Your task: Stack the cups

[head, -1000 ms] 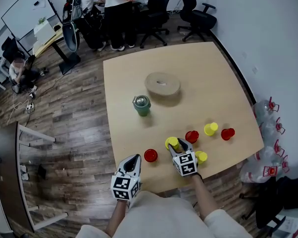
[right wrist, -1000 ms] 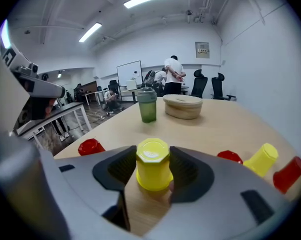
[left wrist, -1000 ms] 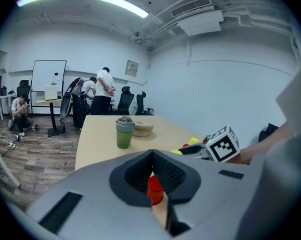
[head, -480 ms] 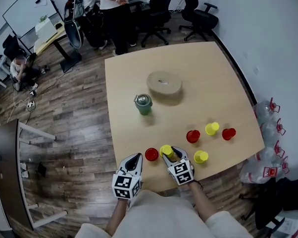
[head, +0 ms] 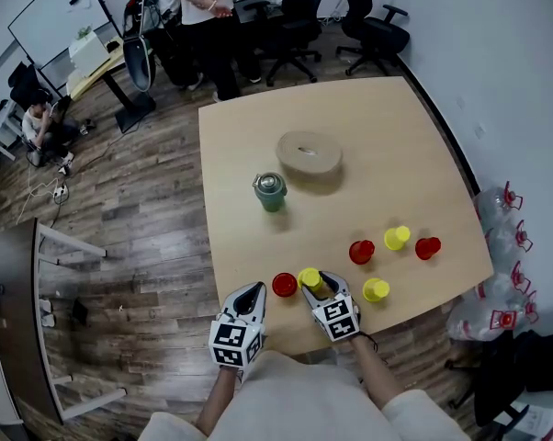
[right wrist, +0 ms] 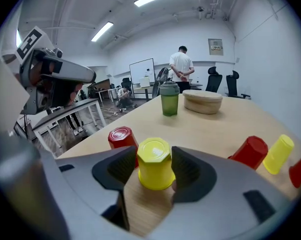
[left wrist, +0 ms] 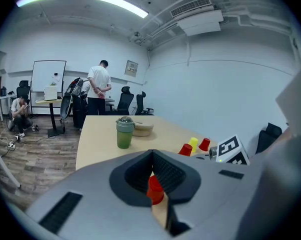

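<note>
My right gripper (head: 315, 284) is shut on an upside-down yellow cup (head: 309, 277) near the table's front edge. In the right gripper view the yellow cup (right wrist: 154, 166) sits between both pads. Just left of it, close by or touching, stands an upside-down red cup (head: 284, 285), which shows behind the left jaw as the red cup (right wrist: 121, 137). My left gripper (head: 252, 292) hangs at the front edge, left of that cup, jaws shut and empty; the red cup (left wrist: 155, 189) shows beyond them. Further right stand a red cup (head: 361, 252), a yellow cup (head: 396, 238), another red cup (head: 427, 247) and a yellow cup (head: 376, 289).
A green tumbler (head: 270, 192) and a round wooden box (head: 309, 153) stand mid-table on the light wooden table (head: 396, 145). Beyond the far edge are a standing person (head: 208, 21) and office chairs (head: 373, 26). Water bottles (head: 502, 292) lie on the floor at the right.
My right gripper has carried the yellow cup left and nearer the front edge, beside the lone red cup. The left gripper has stayed put.
</note>
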`<state>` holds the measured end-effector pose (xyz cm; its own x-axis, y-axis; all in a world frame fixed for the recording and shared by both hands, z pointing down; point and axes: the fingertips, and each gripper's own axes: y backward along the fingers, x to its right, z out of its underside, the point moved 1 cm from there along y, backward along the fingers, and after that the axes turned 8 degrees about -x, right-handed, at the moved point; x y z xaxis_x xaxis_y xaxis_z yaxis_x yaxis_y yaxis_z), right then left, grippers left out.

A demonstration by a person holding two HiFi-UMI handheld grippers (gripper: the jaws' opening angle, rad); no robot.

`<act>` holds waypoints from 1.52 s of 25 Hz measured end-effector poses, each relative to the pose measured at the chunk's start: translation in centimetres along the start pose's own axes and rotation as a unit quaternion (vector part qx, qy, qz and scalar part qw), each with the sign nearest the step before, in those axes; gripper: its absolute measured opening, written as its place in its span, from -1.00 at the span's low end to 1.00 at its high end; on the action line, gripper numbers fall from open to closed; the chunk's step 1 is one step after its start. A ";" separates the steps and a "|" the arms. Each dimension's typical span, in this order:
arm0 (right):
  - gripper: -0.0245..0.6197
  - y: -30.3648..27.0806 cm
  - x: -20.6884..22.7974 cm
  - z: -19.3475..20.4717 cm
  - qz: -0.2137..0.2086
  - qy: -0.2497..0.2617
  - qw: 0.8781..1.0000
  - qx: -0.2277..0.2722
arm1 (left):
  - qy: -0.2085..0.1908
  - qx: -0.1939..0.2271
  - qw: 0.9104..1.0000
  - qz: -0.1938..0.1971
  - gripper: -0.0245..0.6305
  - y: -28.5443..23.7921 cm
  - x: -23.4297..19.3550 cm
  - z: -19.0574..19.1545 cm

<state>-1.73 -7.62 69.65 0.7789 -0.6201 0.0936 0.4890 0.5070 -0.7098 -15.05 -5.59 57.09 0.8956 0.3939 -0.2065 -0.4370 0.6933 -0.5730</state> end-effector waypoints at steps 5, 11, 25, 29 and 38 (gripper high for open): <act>-0.05 1.4 -0.3 -0.8 -0.008 0.003 1.000 0.024 | -0.005 -0.001 1.000 0.007 -0.89 -0.5 0.4 -0.1; -0.05 5.3 2.8 -2.6 0.033 -0.036 0.995 0.084 | -0.016 -0.002 1.000 0.024 -0.89 -1.5 1.7 -0.6; -0.08 14.3 12.6 3.1 0.167 -0.122 0.974 0.093 | -0.034 -0.005 0.998 0.052 -0.89 -3.3 4.2 -1.6; -0.08 13.1 13.1 6.8 0.166 -0.145 0.974 0.049 | -0.037 -0.007 0.998 0.058 -0.89 -3.6 4.9 -1.7; -0.23 11.3 13.4 10.6 0.164 -0.158 0.974 -0.010 | -0.035 -0.004 0.998 0.052 -0.89 -3.6 5.0 -1.8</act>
<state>18.38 -3.90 70.30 0.9755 -0.2092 0.0675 0.1876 0.6327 -0.7513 -8.81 -7.20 56.71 0.8370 0.5054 -0.2098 -0.5272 0.6419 -0.5569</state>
